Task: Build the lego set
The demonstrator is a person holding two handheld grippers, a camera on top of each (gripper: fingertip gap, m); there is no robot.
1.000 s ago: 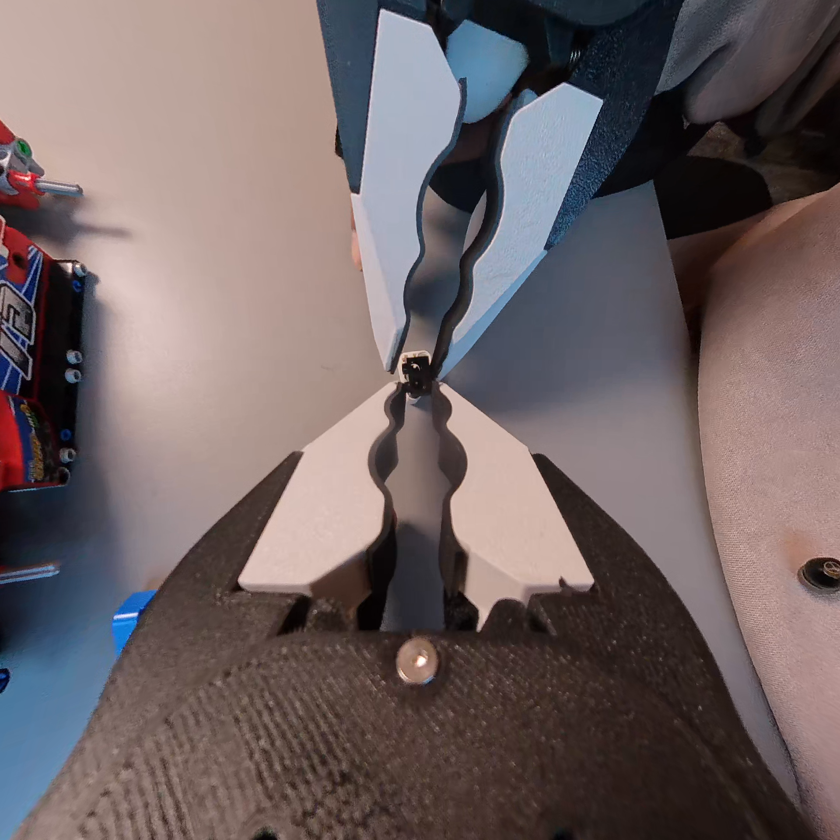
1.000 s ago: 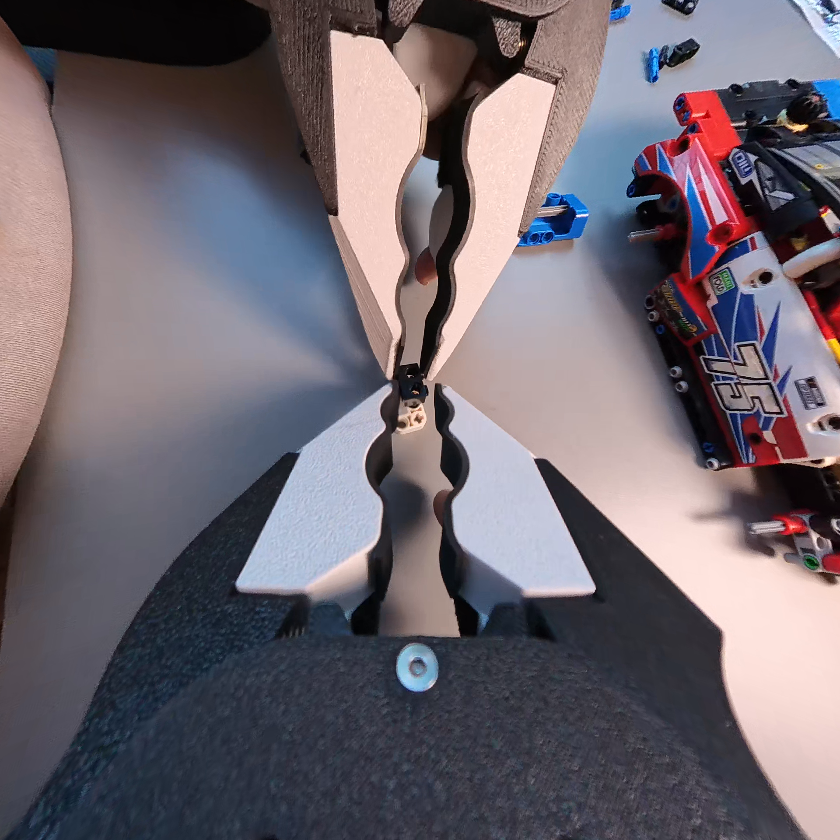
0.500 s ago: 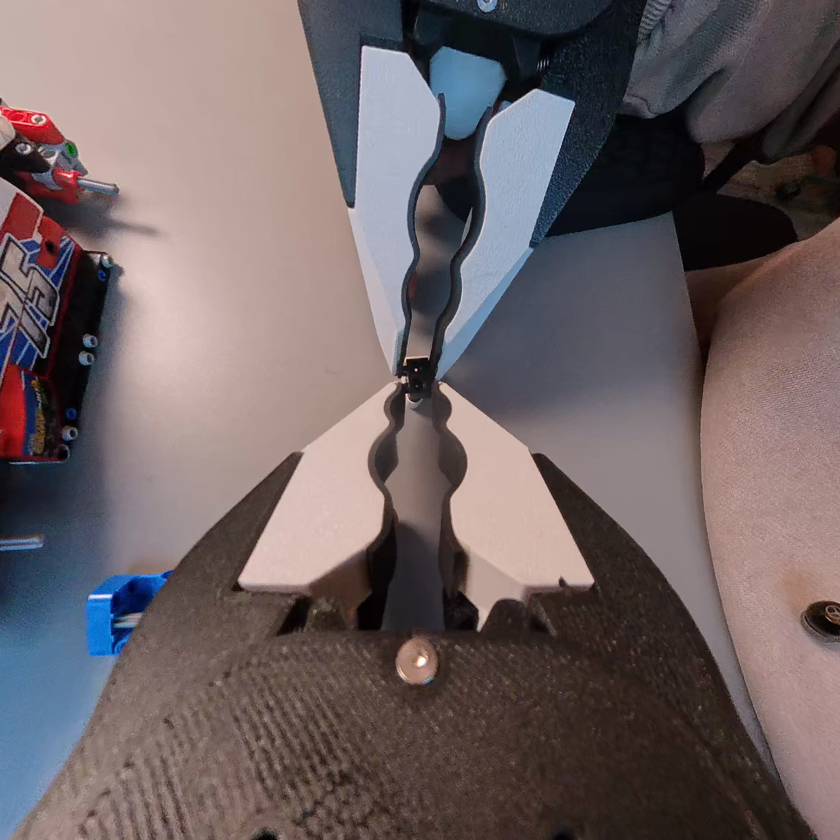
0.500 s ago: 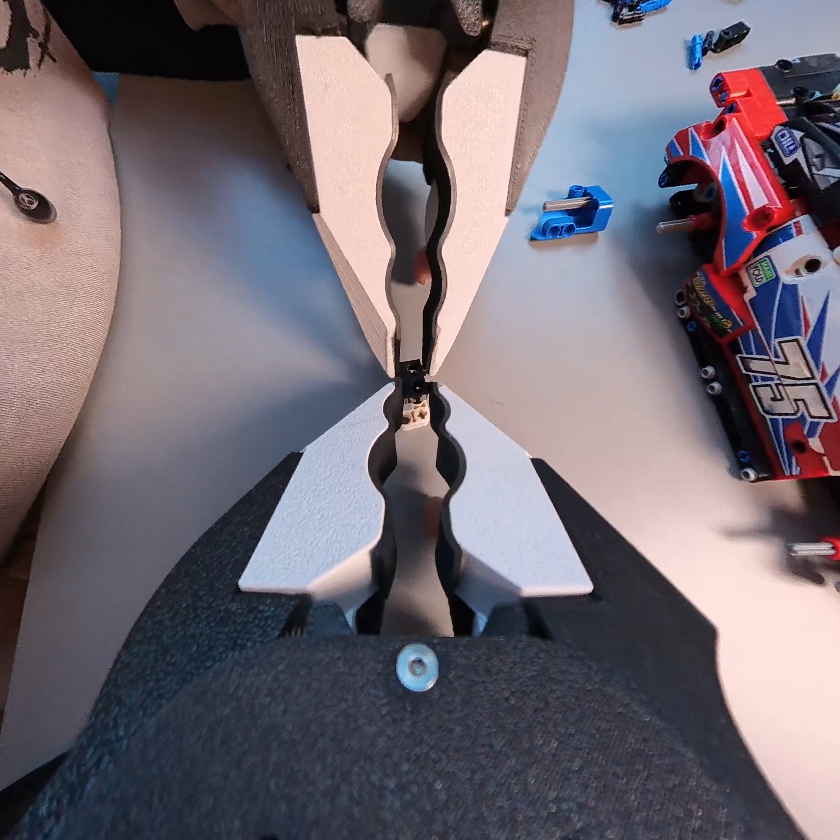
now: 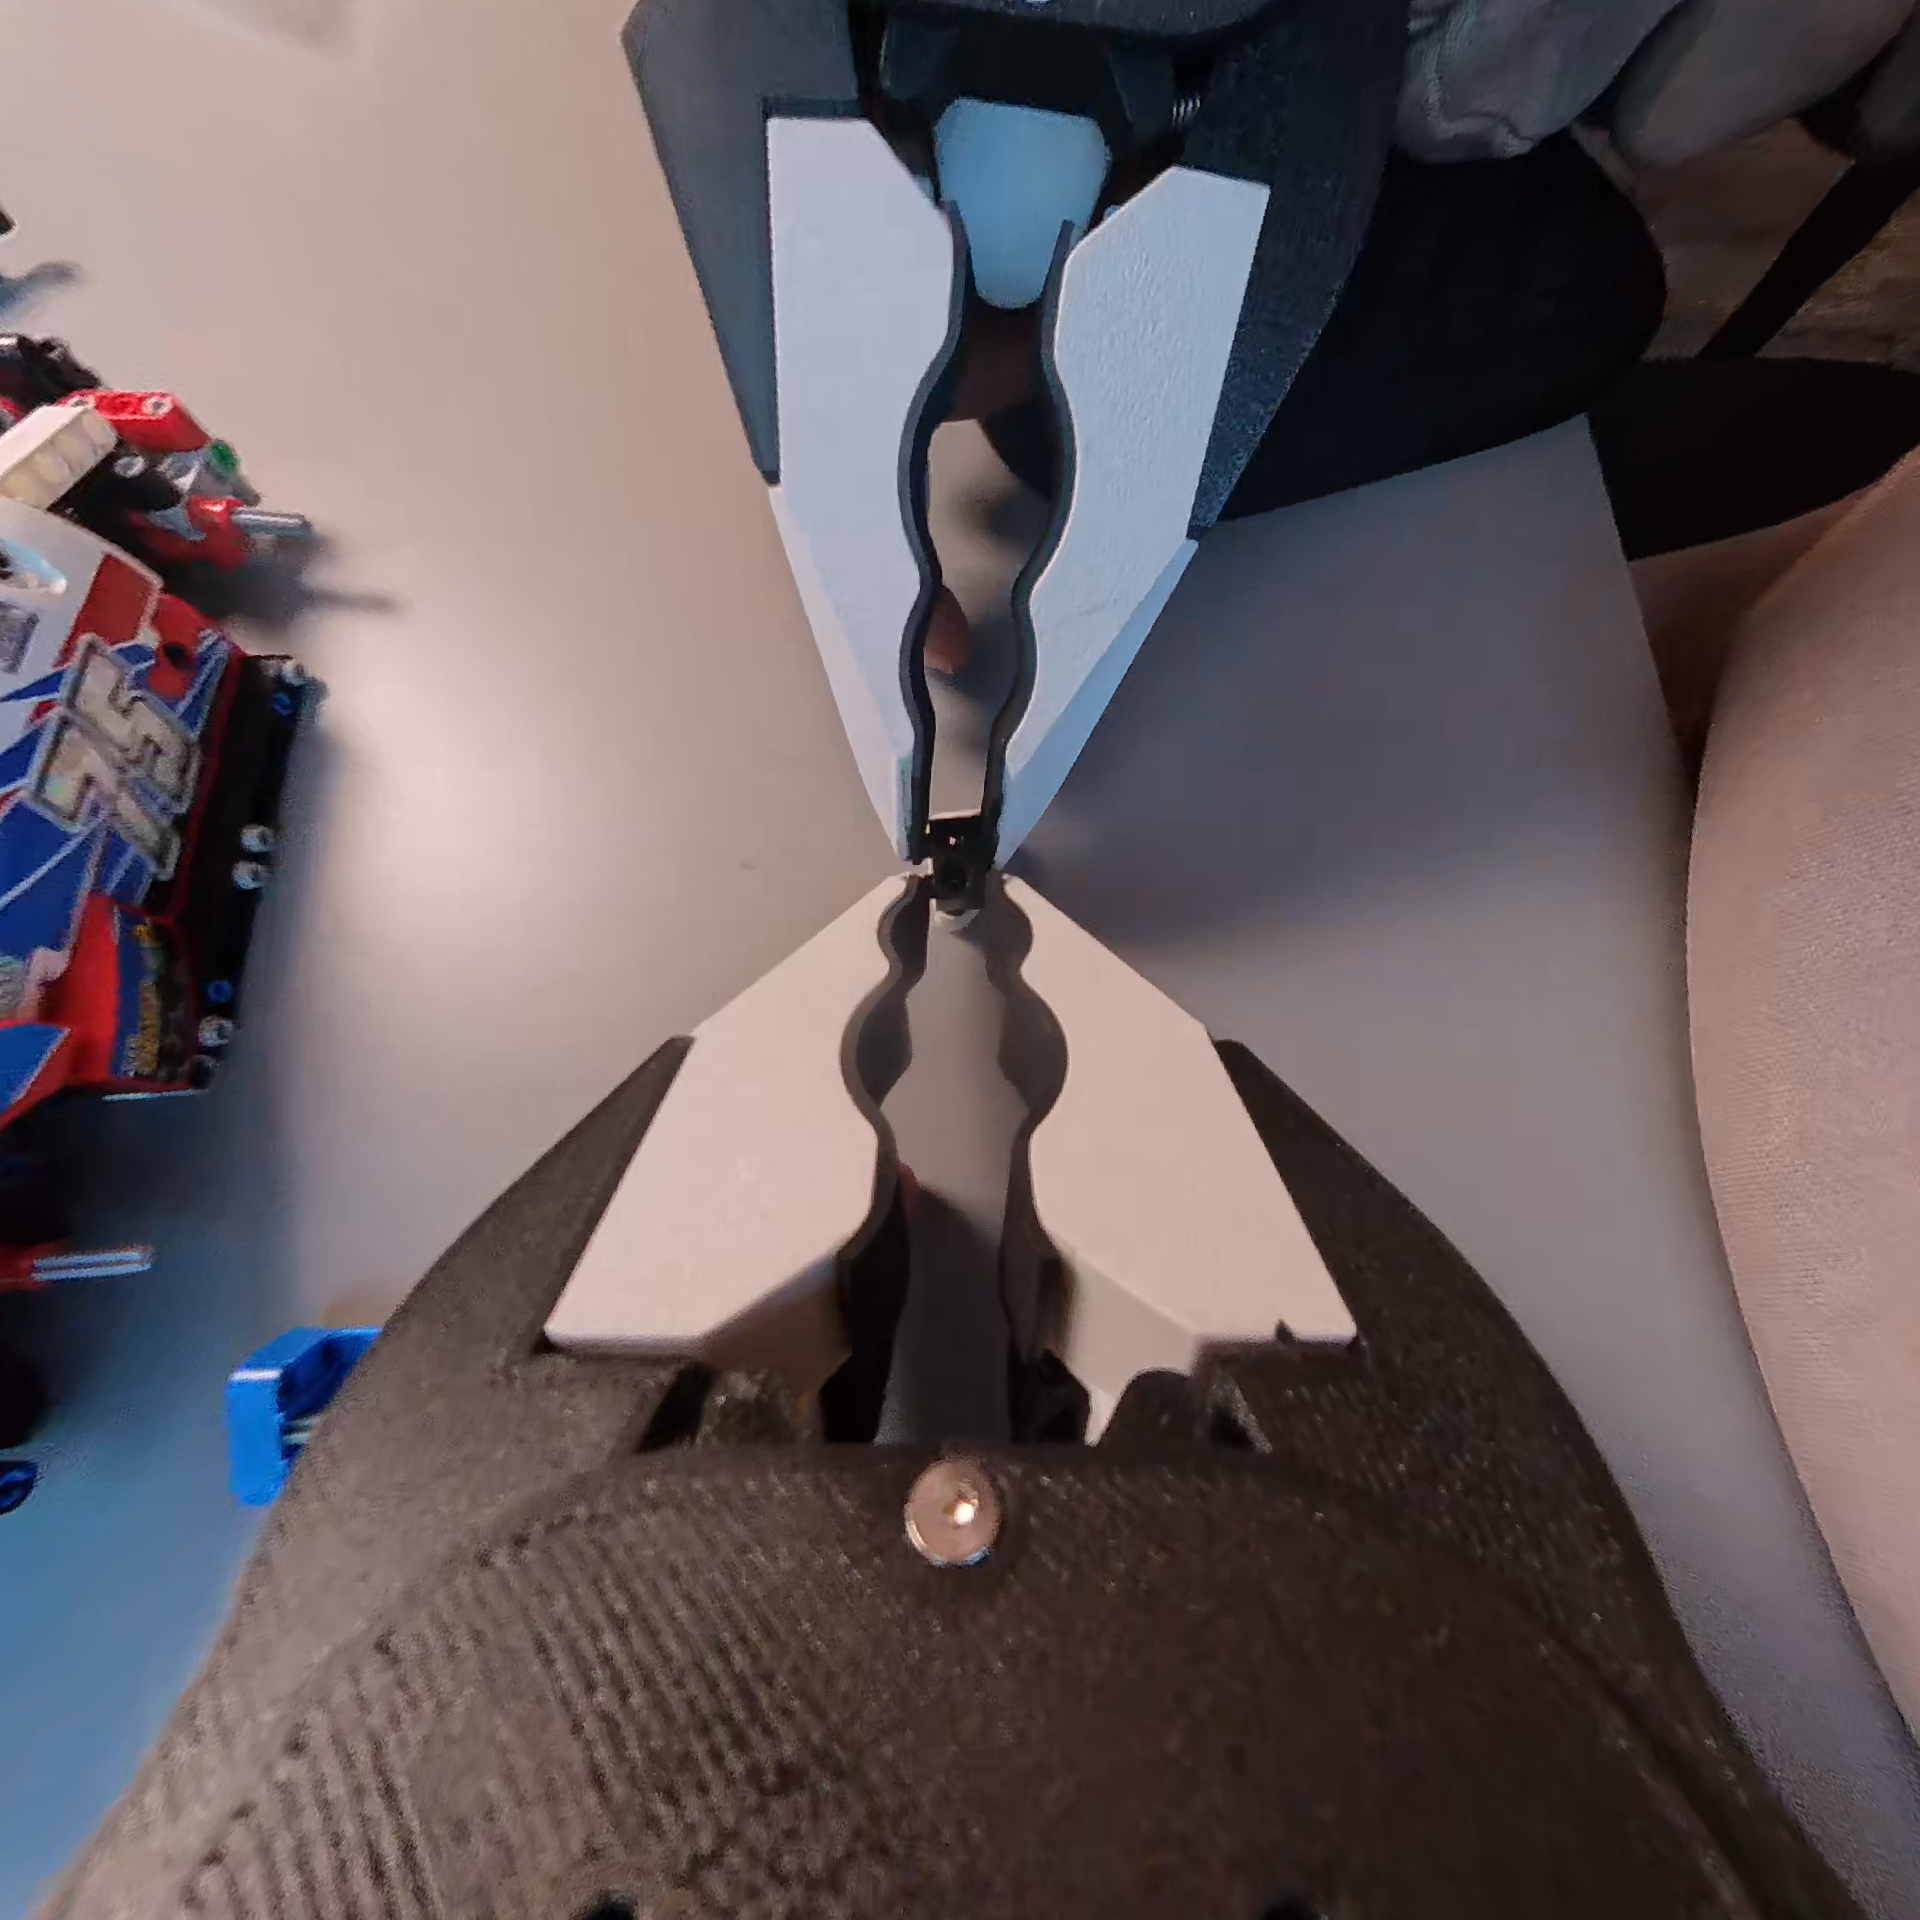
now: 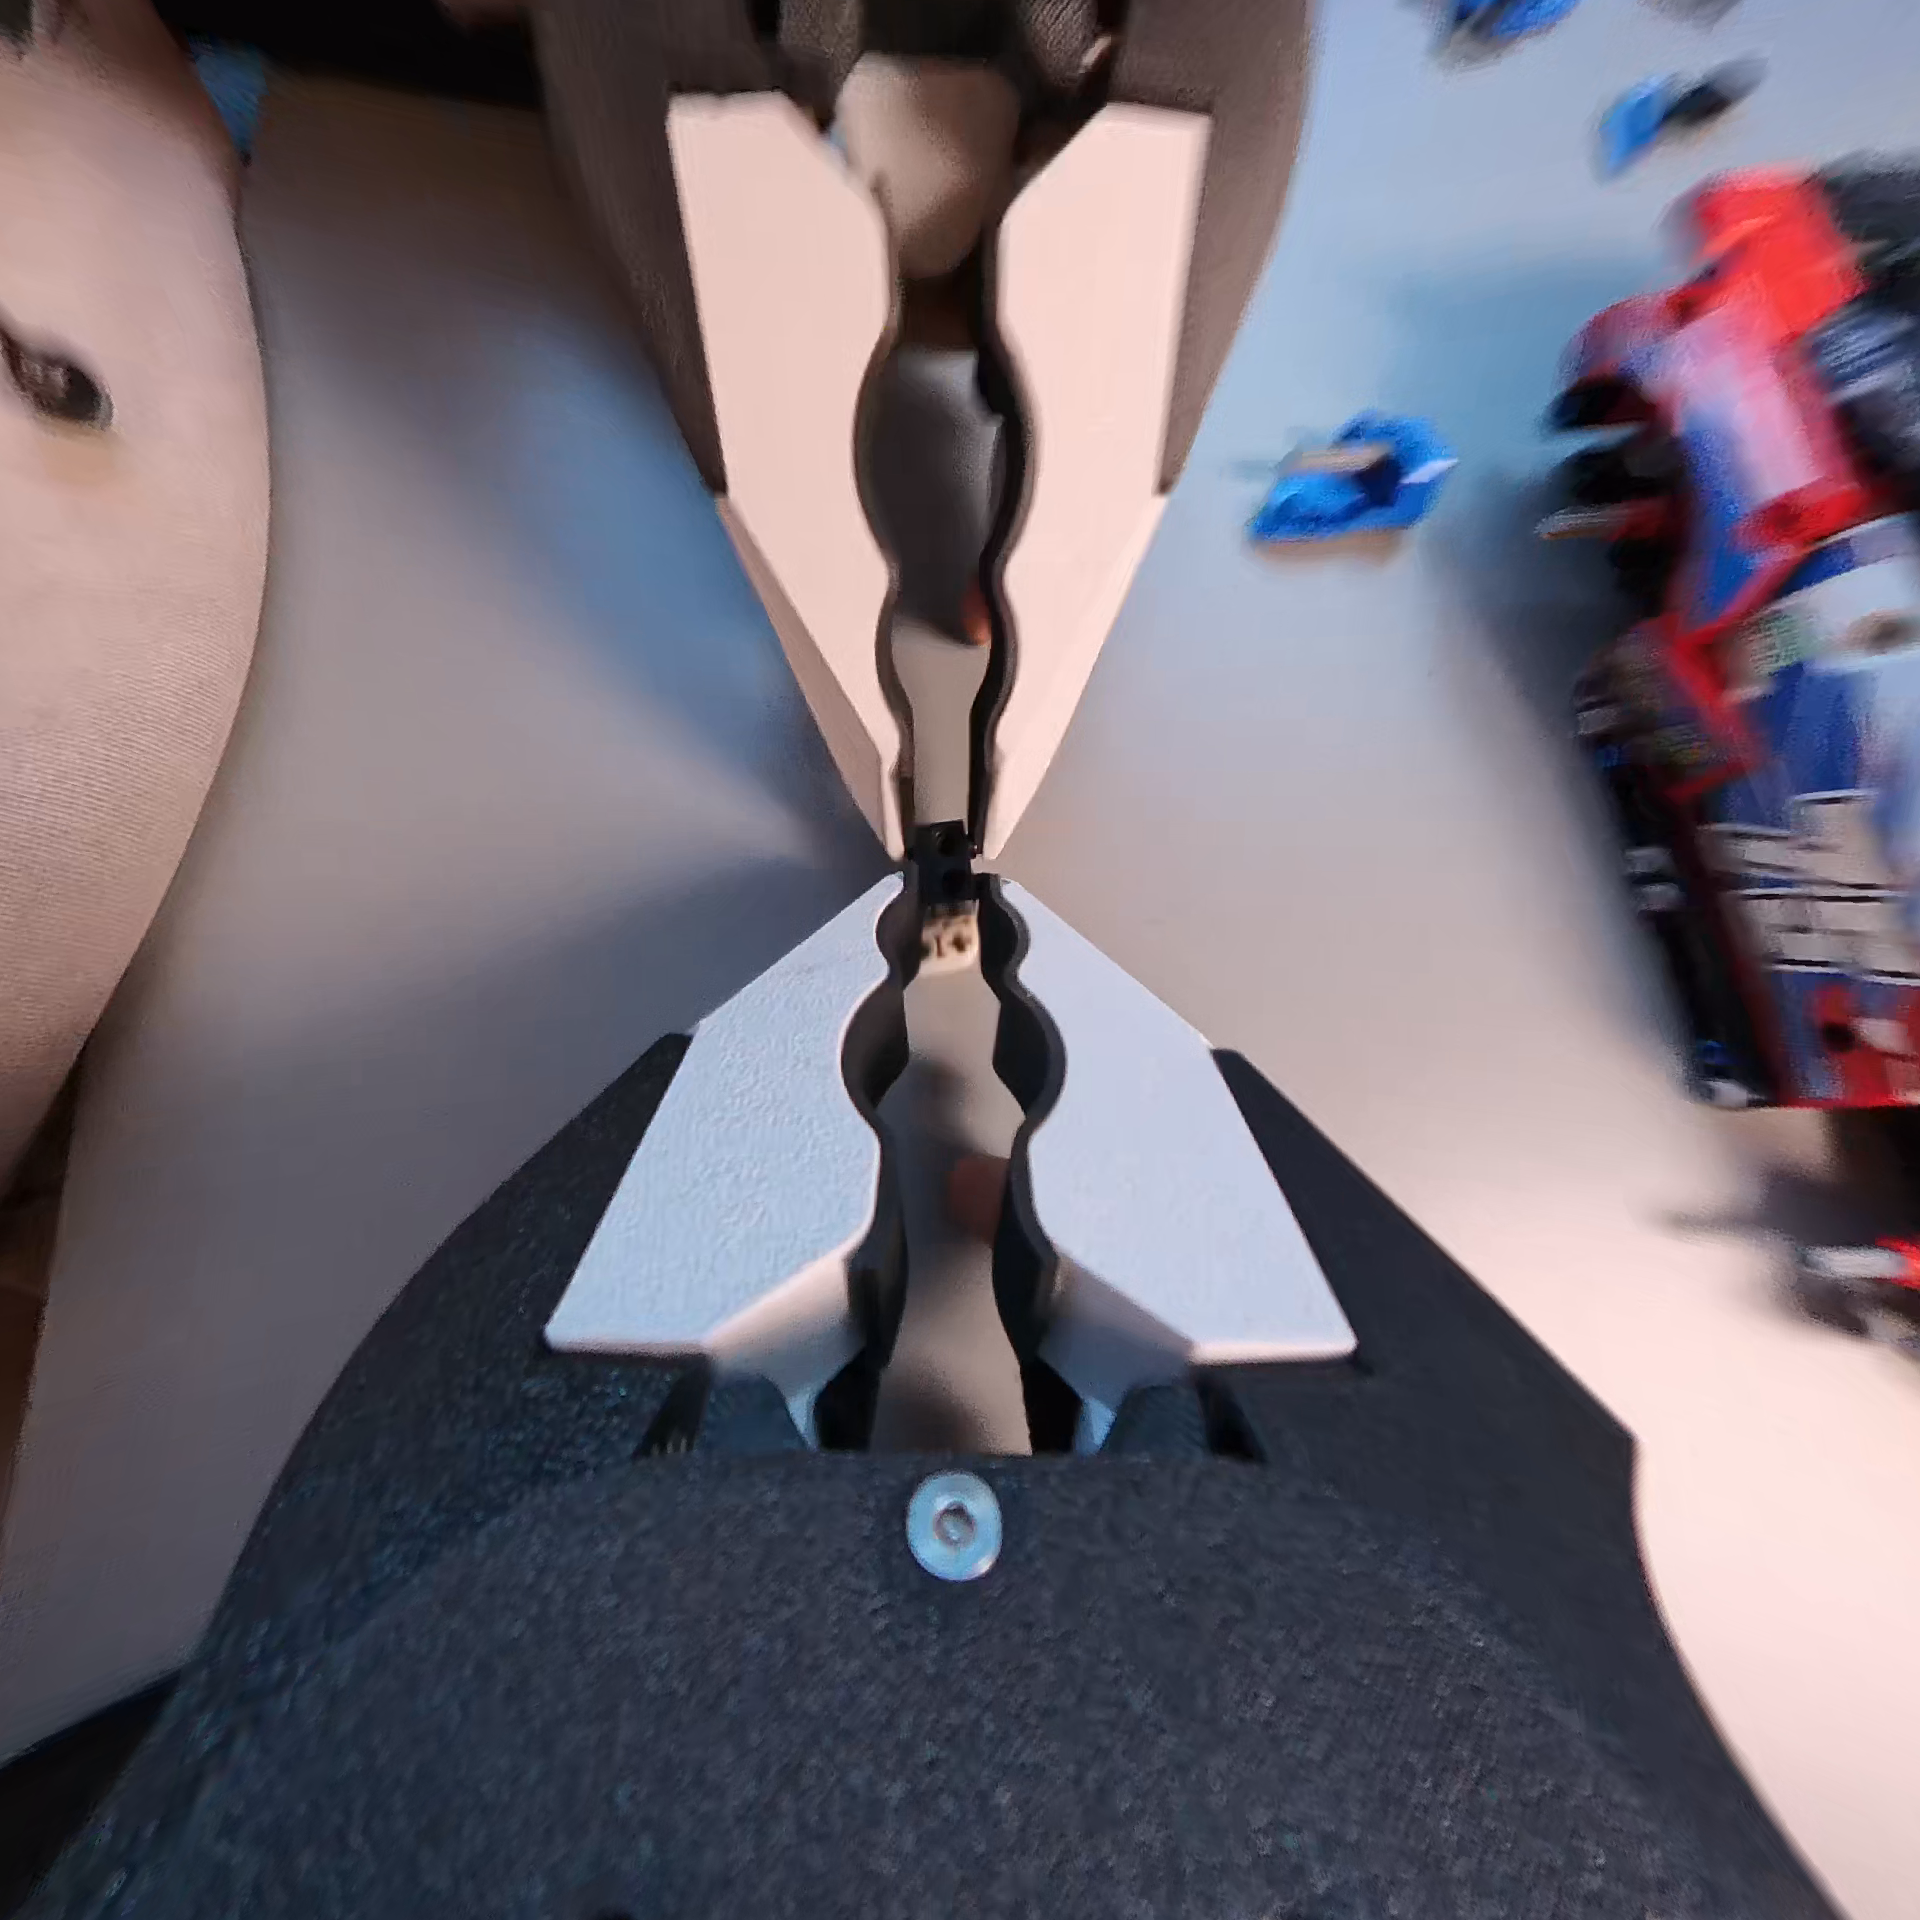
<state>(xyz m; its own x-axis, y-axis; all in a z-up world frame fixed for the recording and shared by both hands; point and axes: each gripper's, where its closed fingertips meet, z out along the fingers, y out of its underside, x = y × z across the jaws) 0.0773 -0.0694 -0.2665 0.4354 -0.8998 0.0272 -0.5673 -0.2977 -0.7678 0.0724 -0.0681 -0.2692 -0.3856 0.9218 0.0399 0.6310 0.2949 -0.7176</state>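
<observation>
The left tongs (image 5: 954,902) and the right tongs (image 6: 943,906) meet tip to tip above the table (image 5: 520,520), each pinching one end of a tiny two-part lego stack. In the right wrist view the right tongs close on a small beige piece (image 6: 948,940), and the left tongs, coming from the far side, clamp the small black piece (image 6: 942,854) joined to it. In the left wrist view the black piece (image 5: 954,850) sits in the tips of the far tongs and only a pale sliver shows in the near ones.

A loose blue brick (image 6: 1340,488) lies on the table beside the left tongs. Farther out stands the partly built red, white and blue lego car (image 5: 94,790), blurred in the right wrist view. A few small blue parts (image 6: 1652,104) lie beyond it. No container shows in either view.
</observation>
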